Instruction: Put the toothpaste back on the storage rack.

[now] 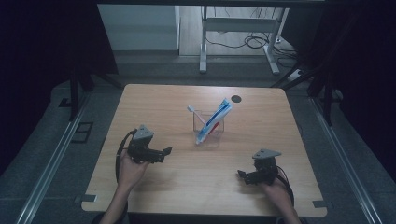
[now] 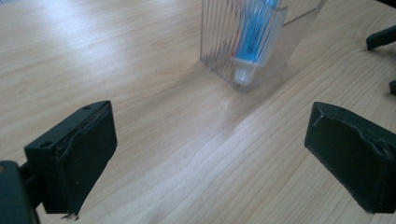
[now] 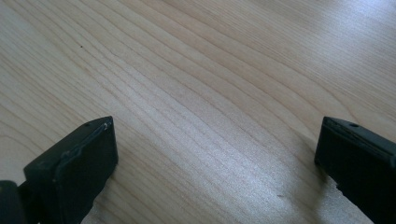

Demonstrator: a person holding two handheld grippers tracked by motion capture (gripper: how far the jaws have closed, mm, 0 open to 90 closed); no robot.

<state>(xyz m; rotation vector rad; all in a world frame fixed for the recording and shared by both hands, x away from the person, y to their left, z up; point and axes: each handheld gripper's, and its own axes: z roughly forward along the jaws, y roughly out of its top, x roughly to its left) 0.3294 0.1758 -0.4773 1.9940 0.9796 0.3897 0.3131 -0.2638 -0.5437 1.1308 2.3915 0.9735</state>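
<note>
Toothpaste tube (image 1: 214, 120) and toothbrush (image 1: 196, 114) leaned in clear holder (image 1: 208, 132), surface (image 1: 154, 102) centre. Left claw (image 1: 164, 153) spread wide, empty, aimed at holder. Right claw (image 1: 242, 176) spread wide, empty, parked near right.

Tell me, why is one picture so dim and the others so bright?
High view: dark surroundings, light falling mainly on the table. Left gripper view: bright sheen on the wood, clear holder slightly soft. Right gripper view: sharp wood grain, near claw pads blurred.
</note>
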